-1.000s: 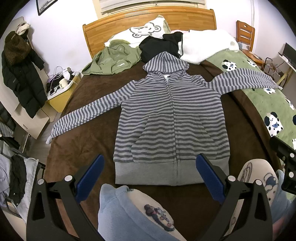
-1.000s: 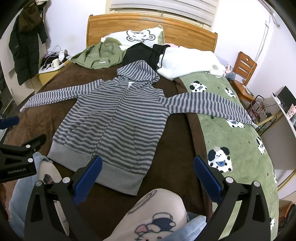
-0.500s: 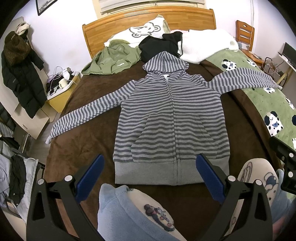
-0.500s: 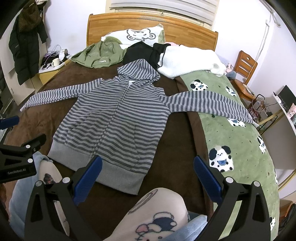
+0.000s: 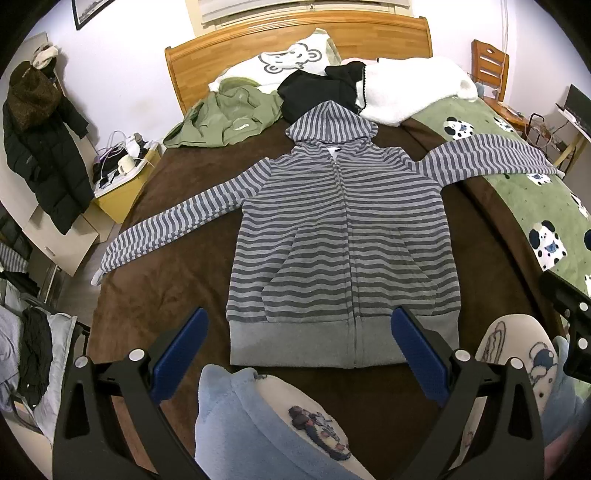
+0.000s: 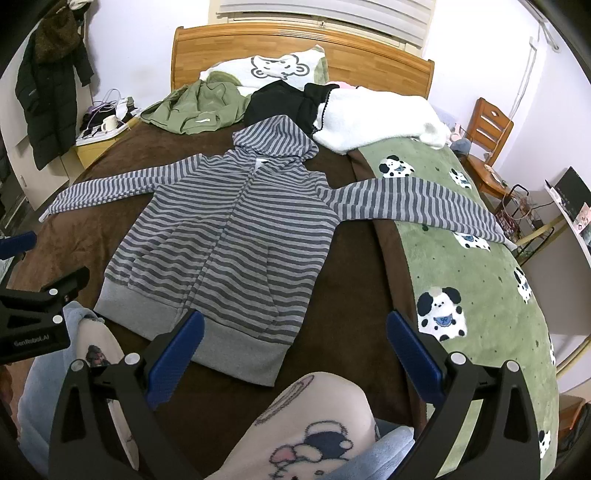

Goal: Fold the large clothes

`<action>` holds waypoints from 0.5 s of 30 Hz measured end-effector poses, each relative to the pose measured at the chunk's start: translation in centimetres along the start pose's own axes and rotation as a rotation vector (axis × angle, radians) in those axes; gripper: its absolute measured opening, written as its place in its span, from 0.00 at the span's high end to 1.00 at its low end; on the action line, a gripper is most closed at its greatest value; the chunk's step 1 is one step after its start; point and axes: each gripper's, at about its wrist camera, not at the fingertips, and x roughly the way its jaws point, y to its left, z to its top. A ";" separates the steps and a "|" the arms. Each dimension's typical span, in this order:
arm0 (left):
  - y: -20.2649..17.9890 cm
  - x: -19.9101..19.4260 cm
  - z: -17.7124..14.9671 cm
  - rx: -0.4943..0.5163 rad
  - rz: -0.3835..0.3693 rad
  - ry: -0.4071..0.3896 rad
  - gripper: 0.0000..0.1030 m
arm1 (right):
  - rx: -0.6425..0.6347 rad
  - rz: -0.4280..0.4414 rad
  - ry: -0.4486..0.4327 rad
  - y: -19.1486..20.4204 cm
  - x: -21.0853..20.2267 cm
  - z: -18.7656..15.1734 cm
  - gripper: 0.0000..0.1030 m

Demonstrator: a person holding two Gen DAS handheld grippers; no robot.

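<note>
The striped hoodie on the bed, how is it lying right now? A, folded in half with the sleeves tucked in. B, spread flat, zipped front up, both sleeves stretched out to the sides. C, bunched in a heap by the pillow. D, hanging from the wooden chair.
B: the striped hoodie lies flat on the brown blanket, zip facing up, one sleeve reaching out to each side and the hood pointing at the headboard.

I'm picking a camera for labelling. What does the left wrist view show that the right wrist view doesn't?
Only the left wrist view: a picture frame corner on the wall and clothes piled at the left edge. Only the right wrist view: a white desk edge with cards. Both: the striped hoodie spread flat, a green jacket, and an open gripper in front, left and right.
</note>
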 end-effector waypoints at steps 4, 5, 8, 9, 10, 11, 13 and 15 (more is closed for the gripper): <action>-0.2 0.2 -0.1 0.002 -0.002 0.002 0.06 | 0.008 0.000 0.009 -0.1 0.3 -0.1 0.06; -0.2 0.2 -0.1 0.003 -0.002 0.002 0.06 | 0.008 -0.001 0.011 -0.1 0.4 -0.2 0.06; -0.1 0.3 -0.2 0.001 -0.003 0.004 0.06 | 0.008 -0.001 0.017 -0.1 0.5 -0.3 0.06; -0.2 0.3 -0.2 0.001 -0.001 0.002 0.06 | 0.008 -0.001 0.017 -0.1 0.6 -0.3 0.06; -0.2 0.3 -0.2 0.001 -0.003 0.003 0.06 | 0.009 0.000 0.018 -0.2 0.6 -0.2 0.06; -0.2 0.3 -0.2 0.002 -0.002 0.005 0.06 | 0.010 0.002 0.019 -0.2 0.6 -0.2 0.06; -0.2 0.4 -0.3 0.003 -0.002 0.008 0.06 | 0.016 0.004 0.021 -0.4 0.6 -0.1 0.06; -0.2 0.5 -0.2 0.007 -0.002 0.010 0.06 | 0.022 0.007 0.020 -0.6 0.6 -0.1 0.06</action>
